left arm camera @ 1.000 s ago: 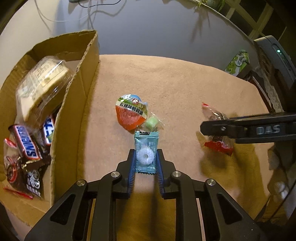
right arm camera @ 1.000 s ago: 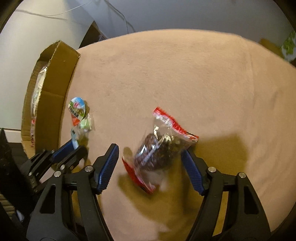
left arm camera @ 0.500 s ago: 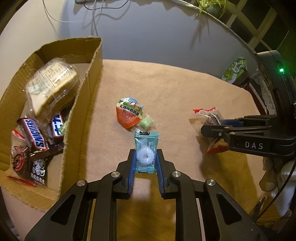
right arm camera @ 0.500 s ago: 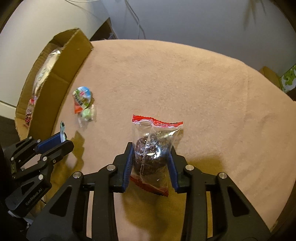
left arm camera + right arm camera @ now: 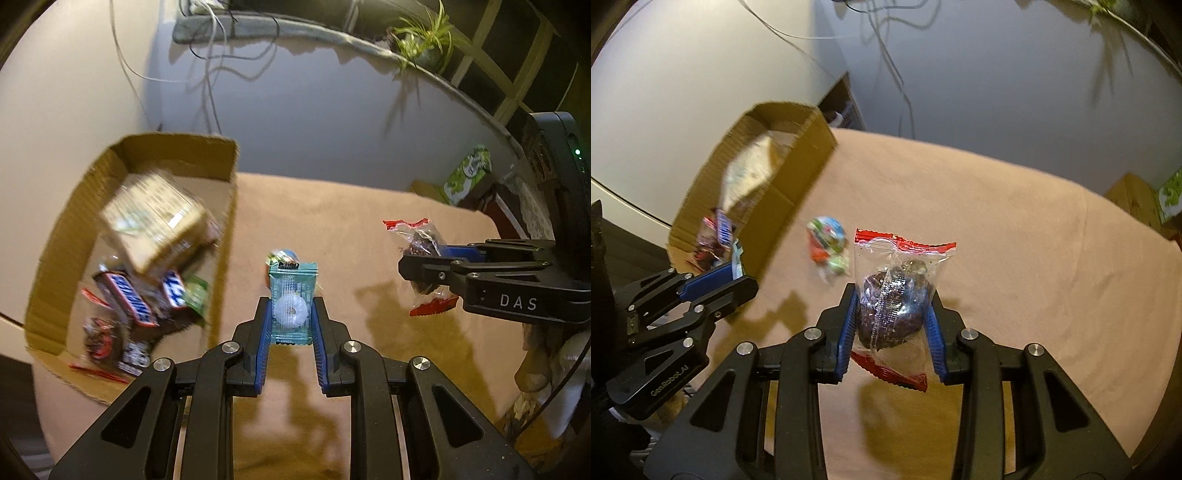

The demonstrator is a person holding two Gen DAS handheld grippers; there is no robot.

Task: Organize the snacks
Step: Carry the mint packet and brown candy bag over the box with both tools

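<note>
The left tool [image 5: 290, 314] pinches a teal mint packet [image 5: 291, 304] between its blue pads, the white ring inside showing plainly, and holds it clear above the worktop [image 5: 351, 229]. The right tool [image 5: 892, 314] is clamped on a clear bag [image 5: 897, 291] with red ends and a dark cookie inside; that bag too hangs off the surface, its shadow lying on the cloth below. Seen from the left side, the right tool [image 5: 424, 264] comes in from the right edge with the bag [image 5: 421, 240] sticking up out of it.

On the tan cloth between the two tools lie an egg-shaped sweet [image 5: 825, 238] in red, blue and green wrapping and, touching it, a small green candy [image 5: 838, 264].

Further left stands an open cardboard box [image 5: 221, 229]. Inside it are a wrapped sandwich [image 5: 155, 218], a Snickers bar [image 5: 129, 299] and other wrappers, blurred.

Beyond the worktop's far right corner sits a green carton [image 5: 469, 173], with a plant [image 5: 424, 40] on the ledge above.
</note>
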